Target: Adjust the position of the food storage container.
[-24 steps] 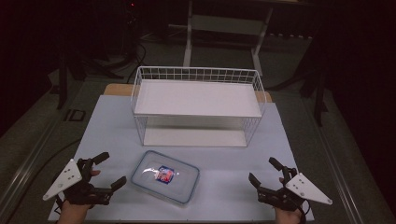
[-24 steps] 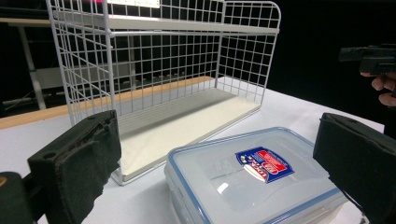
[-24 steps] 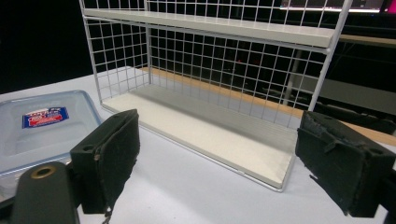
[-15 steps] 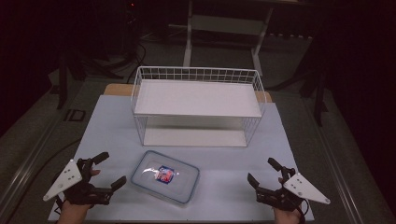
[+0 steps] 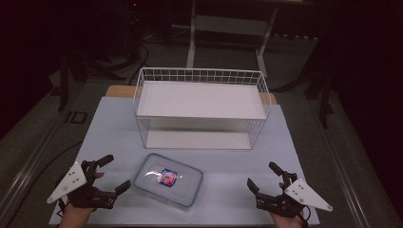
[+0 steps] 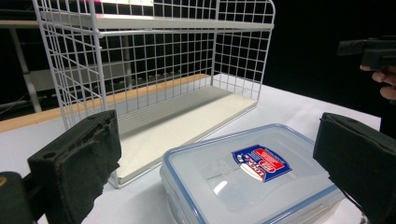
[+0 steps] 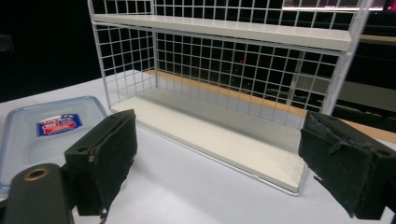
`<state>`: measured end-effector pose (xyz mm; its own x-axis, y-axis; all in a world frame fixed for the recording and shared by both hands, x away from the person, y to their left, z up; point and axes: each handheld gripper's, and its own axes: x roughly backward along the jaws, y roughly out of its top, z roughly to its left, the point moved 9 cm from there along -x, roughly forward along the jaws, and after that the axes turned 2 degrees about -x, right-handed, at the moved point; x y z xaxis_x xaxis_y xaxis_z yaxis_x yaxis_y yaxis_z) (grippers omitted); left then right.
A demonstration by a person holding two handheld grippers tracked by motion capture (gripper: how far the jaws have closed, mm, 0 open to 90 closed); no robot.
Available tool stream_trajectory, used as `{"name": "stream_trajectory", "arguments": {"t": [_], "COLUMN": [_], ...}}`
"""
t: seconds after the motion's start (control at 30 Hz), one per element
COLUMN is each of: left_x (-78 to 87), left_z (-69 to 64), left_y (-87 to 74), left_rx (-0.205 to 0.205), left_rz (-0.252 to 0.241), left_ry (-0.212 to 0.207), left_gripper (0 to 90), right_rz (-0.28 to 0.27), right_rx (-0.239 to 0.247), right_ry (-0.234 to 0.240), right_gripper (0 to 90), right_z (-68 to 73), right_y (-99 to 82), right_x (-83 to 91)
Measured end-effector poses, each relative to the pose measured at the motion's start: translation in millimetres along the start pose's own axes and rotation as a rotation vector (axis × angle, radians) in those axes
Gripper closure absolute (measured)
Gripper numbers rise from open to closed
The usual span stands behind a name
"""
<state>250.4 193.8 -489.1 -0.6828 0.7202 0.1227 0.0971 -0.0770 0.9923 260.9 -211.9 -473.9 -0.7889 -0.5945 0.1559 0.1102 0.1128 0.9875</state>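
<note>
1. The left gripper (image 5: 107, 173) rests at the near left of the bench (image 5: 114, 123), its jaws spread wide with nothing between them. In the left gripper view the box sits just ahead, between the lines of the two pads but apart from both.
2. The plastic box (image 5: 167, 179) lies flat on the bench between the two grippers, nearer the left one, in front of the wire rack (image 5: 202, 107) and apart from it. Its clear lid (image 6: 252, 168) with a blue rim is on, and a red and blue label (image 5: 166, 176) sits in the middle.
3. Handling, as a guess: the box looks stiff, smooth and light, likely empty or near it. The slick lid and rounded corners could slip under the pads, so squeezing the two long side walls below the lid's rim seems safest; a grip across the short width suits the jaws better than the length.
4. Its long axis runs slantwise, from far left to near right, with one long side towards the rack. The lid faces up.
5. The right gripper (image 5: 266, 178) rests at the near right, well apart from the box, jaws likewise wide and empty, pointing towards the rack's lower shelf (image 7: 219, 135).
</note>
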Motion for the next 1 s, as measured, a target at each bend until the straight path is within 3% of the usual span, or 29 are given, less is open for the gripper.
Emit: {"name": "stream_trajectory", "arguments": {"t": [0.1, 0.17, 0.3, 0.4, 0.47, 0.53, 0.7, 0.73, 0.77, 0.83, 0.9, 1.0], "left_x": [1.3, 3.4, 5.5, 5.8, 5.2, 3.0, -4.1, -4.1, -7.0, -9.2, -12.1, -16.6], "left_z": [2.2, 4.5, 13.6, 19.8, 22.8, 24.9, 26.7, 26.7, 25.4, 23.7, 20.5, 14.3], "left_y": [-2.4, -5.2, -16.6, -28.5, -36.7, -46.0, -67.6, -67.6, -75.7, -82.2, -88.2, -93.4], "left_rx": [0.005, 0.037, 0.012, -0.006, -0.01, 0.006, 0.026, 0.026, 0.01, -0.027, -0.027, -0.022], "left_rz": [0.04, 0.079, 0.173, 0.237, 0.275, 0.33, 0.429, 0.429, 0.47, 0.505, 0.547, 0.564], "left_ry": [-0.024, -0.047, -0.021, -0.016, -0.02, -0.034, -0.054, -0.054, -0.058, -0.057, -0.074, -0.107], "left_gripper": [1.1, 1.8, 5.8, 20.7, 36.7, 49.1, 68.4, 70.1, 70.1, 80.8, 88.1, 89.5], "right_rz": [0.0, -0.008, -0.016, -0.019, -0.014, -0.013, 0.009, 0.009, 0.014, 0.019, 0.021, 0.032], "right_rx": [0.028, 0.02, 0.007, 0.009, 0.007, 0.0, 0.019, 0.019, 0.019, 0.017, 0.015, 0.016], "right_ry": [0.006, 0.011, 0.023, 0.017, 0.017, 0.019, 0.013, 0.013, 0.01, 0.012, 0.012, 0.014], "right_gripper": [11.4, 11.4, 11.3, 11.3, 11.3, 11.3, 11.3, 11.3, 11.3, 11.3, 11.3, 11.4], "right_z": [5.7, 6.9, 7.6, 6.9, 6.6, 6.6, 8.5, 8.5, 8.6, 8.4, 7.9, 7.5], "right_y": [-0.4, 0.6, 1.2, 1.8, 0.8, 0.4, -2.3, -2.3, -3.2, -4.0, -4.1, -5.9], "right_x": [-0.8, -0.7, -0.5, -0.1, -0.8, -1.5, -3.5, -3.5, -4.1, -4.5, -4.2, -5.2]}}
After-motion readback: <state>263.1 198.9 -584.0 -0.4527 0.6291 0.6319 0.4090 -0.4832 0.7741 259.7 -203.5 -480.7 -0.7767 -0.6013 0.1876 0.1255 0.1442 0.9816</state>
